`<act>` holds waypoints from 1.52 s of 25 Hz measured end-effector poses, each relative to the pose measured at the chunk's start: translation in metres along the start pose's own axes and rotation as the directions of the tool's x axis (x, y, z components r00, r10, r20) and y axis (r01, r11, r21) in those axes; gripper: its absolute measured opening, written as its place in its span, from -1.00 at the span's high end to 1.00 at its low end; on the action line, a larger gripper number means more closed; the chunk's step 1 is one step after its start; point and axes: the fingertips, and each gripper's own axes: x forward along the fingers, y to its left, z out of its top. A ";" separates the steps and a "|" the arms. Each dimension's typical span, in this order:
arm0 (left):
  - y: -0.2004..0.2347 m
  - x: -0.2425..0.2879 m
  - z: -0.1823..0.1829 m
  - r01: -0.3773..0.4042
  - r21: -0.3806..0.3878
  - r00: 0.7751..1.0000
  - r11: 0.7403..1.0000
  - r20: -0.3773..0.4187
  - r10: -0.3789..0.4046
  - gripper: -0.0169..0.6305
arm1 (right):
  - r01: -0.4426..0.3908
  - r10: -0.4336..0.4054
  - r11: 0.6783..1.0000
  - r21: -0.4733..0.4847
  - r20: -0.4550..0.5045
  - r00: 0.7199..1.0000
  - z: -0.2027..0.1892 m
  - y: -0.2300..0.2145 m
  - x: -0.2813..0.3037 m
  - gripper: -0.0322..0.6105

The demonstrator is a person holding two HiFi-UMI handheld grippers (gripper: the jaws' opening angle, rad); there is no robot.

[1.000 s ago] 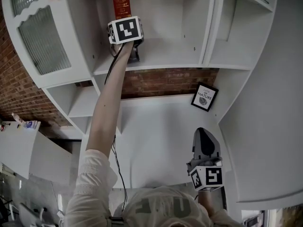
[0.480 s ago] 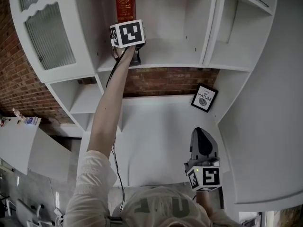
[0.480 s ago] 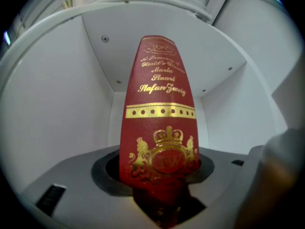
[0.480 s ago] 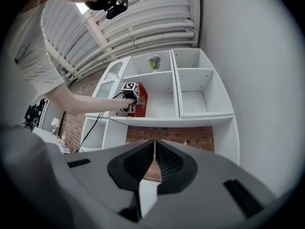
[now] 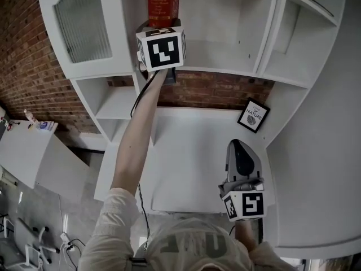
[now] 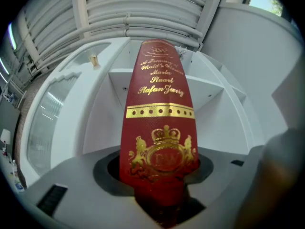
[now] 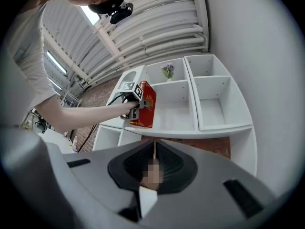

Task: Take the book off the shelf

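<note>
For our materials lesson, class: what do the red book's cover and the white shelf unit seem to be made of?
Book: probably red cloth or leatherette. A fine woven grain shows, with shiny gold-stamped lettering and a crest.
Shelf unit: likely white-painted wood or board. Its faces are smooth and evenly matt, with small peg holes.

A framed print (image 5: 253, 115) sits beside the brick wall (image 5: 220, 90), well apart from a ribbed-glass cabinet door (image 5: 84, 24).

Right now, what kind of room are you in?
Probably a living room or study corner: there is a white shelf unit with a red book, a small framed picture lower down, and a brick wall behind.
</note>
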 end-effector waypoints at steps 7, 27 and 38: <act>0.006 -0.070 0.011 -0.037 0.033 0.992 0.999 0.124 0.032 0.18 | -0.053 0.053 0.998 -0.015 0.045 0.998 0.019 0.017 0.002 0.83; -0.065 -0.314 -0.093 0.005 -0.020 0.964 1.000 0.266 0.000 0.18 | -0.207 0.205 0.978 0.009 0.101 0.974 0.029 0.066 0.002 0.83; -0.064 -0.324 -0.129 -0.017 -0.006 0.979 1.000 0.201 0.018 0.18 | -0.212 0.211 0.976 0.045 0.028 0.977 0.000 0.075 0.002 0.83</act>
